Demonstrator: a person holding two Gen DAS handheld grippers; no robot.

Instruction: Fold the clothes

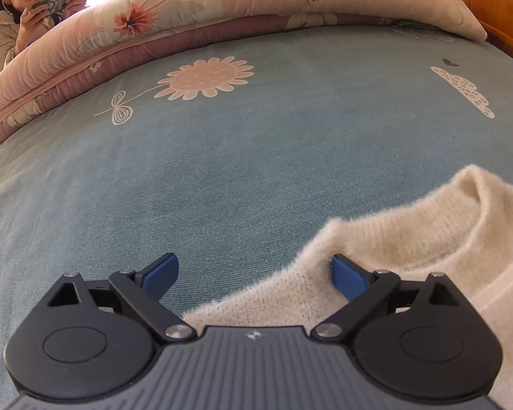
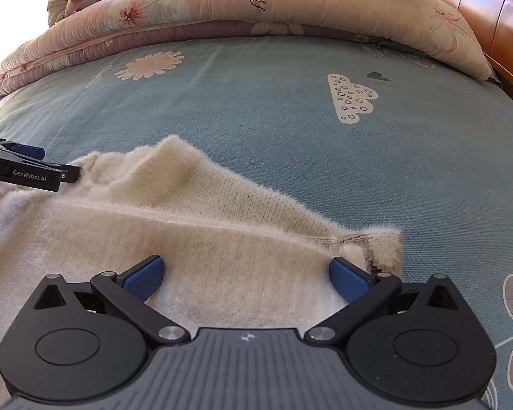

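Observation:
A cream fuzzy knit sweater (image 1: 410,253) (image 2: 195,218) lies on the blue-grey bed sheet (image 1: 222,171) (image 2: 290,130). In the left wrist view its collar (image 1: 478,191) stands up at the right. My left gripper (image 1: 254,268) is open at the sweater's shoulder edge, with the right pad (image 1: 347,278) against the knit and the left pad over bare sheet. In the right wrist view this left gripper (image 2: 56,162) reaches in from the left edge by the collar. My right gripper (image 2: 246,271) is open low over the sweater, both pads on the fabric, near a ribbed cuff (image 2: 369,239).
A folded pink floral quilt (image 1: 188,27) (image 2: 222,10) runs along the far side of the bed. A wooden headboard (image 2: 489,17) stands at the right. Behind the quilt at the far left, a person (image 1: 24,17) holds a phone. Bare sheet stretches beyond the sweater.

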